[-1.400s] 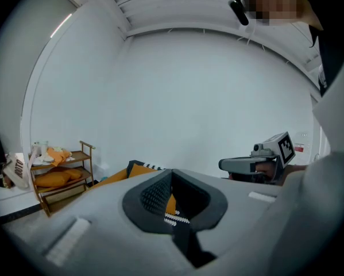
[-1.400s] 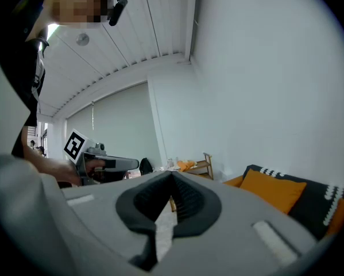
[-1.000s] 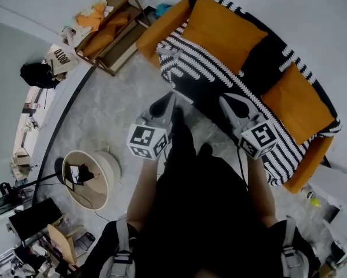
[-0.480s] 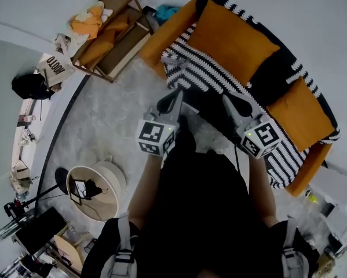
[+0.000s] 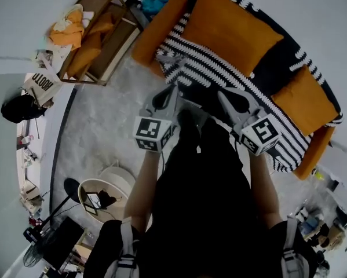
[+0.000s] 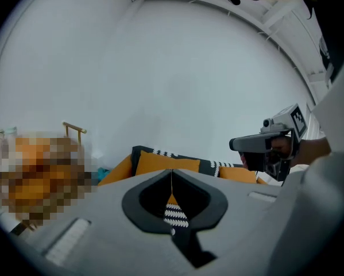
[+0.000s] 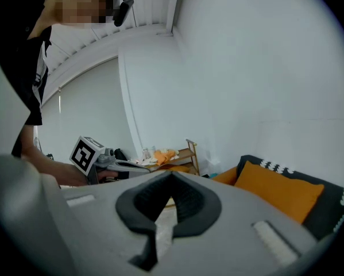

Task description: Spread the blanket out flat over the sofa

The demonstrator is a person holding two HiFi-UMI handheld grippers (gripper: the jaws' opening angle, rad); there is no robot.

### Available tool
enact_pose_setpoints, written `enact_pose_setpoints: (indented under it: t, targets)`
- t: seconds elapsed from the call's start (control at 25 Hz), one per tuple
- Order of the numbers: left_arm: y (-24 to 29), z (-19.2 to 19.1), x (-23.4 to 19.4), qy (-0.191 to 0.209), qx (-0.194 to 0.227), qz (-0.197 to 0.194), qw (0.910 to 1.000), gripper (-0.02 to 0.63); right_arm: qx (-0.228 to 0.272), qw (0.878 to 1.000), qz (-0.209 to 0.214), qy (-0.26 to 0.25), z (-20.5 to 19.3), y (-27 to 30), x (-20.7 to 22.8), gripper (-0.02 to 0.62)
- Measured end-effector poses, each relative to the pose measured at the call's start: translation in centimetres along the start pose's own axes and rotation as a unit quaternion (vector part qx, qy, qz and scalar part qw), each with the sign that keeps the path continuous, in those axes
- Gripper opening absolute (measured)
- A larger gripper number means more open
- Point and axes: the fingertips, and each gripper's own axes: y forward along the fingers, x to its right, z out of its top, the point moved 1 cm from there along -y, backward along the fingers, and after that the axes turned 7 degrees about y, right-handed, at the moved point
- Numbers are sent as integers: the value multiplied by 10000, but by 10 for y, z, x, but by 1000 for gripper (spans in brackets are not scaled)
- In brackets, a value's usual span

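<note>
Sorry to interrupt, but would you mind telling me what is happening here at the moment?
A person holds a two-jaw gripper in each hand, both pointed at an orange sofa with a black-and-white striped blanket draped over it. The left gripper and the right gripper have their jaws together and hold nothing. Neither appears to touch the blanket yet. It looks bunched near one end of the seat, so it is not yet spread flat.

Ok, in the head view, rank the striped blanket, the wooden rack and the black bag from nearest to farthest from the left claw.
1. Striped blanket, just ahead of the left claw, on the sofa.
2. Wooden rack, up and to the left.
3. Black bag, at the far left edge.
</note>
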Motion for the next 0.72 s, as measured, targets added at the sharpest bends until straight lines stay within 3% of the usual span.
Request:
enact_pose_setpoints:
  t: [0.48, 0.72]
  targets:
    - [91, -51, -35, -247, -489, -75, 9985, 32, -373, 9991, 147, 160, -14, 62, 61, 3]
    - [151, -86, -51, -146, -729, -114, 9972, 32, -629, 9971, 341, 261, -35, 101, 101, 2]
